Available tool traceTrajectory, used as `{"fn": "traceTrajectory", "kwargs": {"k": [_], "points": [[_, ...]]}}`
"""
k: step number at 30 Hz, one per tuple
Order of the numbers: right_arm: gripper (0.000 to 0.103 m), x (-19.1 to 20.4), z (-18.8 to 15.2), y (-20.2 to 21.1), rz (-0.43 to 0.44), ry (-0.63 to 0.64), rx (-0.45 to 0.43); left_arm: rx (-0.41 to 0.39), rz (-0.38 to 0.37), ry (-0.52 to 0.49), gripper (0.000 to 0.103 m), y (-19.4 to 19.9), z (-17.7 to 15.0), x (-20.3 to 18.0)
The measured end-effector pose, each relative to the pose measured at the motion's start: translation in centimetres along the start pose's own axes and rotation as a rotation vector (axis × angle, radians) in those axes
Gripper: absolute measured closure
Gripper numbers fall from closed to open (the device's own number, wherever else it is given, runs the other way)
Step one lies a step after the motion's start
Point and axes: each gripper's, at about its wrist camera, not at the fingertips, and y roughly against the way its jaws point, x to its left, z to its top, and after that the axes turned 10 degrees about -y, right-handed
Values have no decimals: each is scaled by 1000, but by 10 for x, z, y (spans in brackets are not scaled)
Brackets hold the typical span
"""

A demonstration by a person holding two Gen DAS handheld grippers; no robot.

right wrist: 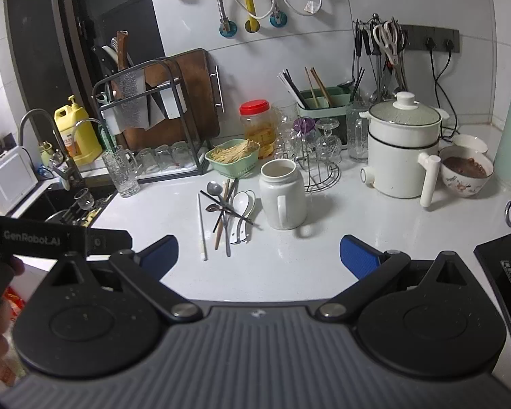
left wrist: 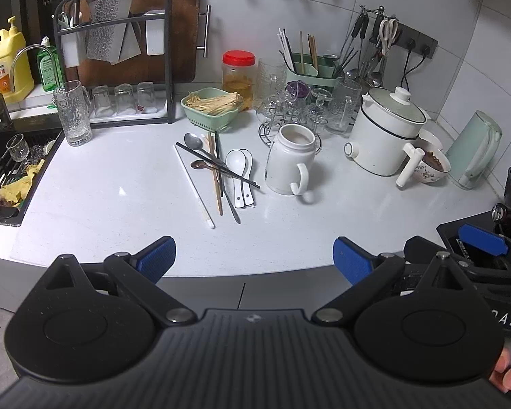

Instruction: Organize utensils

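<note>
A loose pile of utensils [left wrist: 218, 173] lies on the white counter: a steel spoon, a brown spoon, white ceramic spoons [left wrist: 238, 170], black and wooden chopsticks and a white chopstick [left wrist: 194, 187]. The pile also shows in the right wrist view [right wrist: 226, 213]. A white jar with a handle [left wrist: 289, 160] [right wrist: 282, 194] stands empty just right of it. A green utensil holder [left wrist: 310, 71] [right wrist: 323, 102] with chopsticks stands at the back. My left gripper [left wrist: 253, 259] is open and empty above the counter's front edge. My right gripper [right wrist: 259, 255] is open and empty, also near the front edge.
A green basket [left wrist: 211, 109], a red-lidded jar [left wrist: 238, 75], a glass rack [left wrist: 296, 112], a white electric pot [left wrist: 388, 129] and a bowl [left wrist: 432, 167] crowd the back. A glass mug [left wrist: 73, 116] and the sink [left wrist: 10, 170] are at left. A stove [left wrist: 494, 235] is at right.
</note>
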Motion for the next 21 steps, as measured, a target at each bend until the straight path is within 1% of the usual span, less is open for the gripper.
{"fn": "traceTrajectory", "kwargs": {"k": [11,16,21], "points": [[1,-3,-6,-6,2,-4,8,31,3,34,3,-11,-10,7],[1,-2,-11,-8,-2,-8,8,31,17,1,3,-16,-14,7],[1,0,-18,-11,-15,-9,4,40,14,7,3,-21,-20,8]]}}
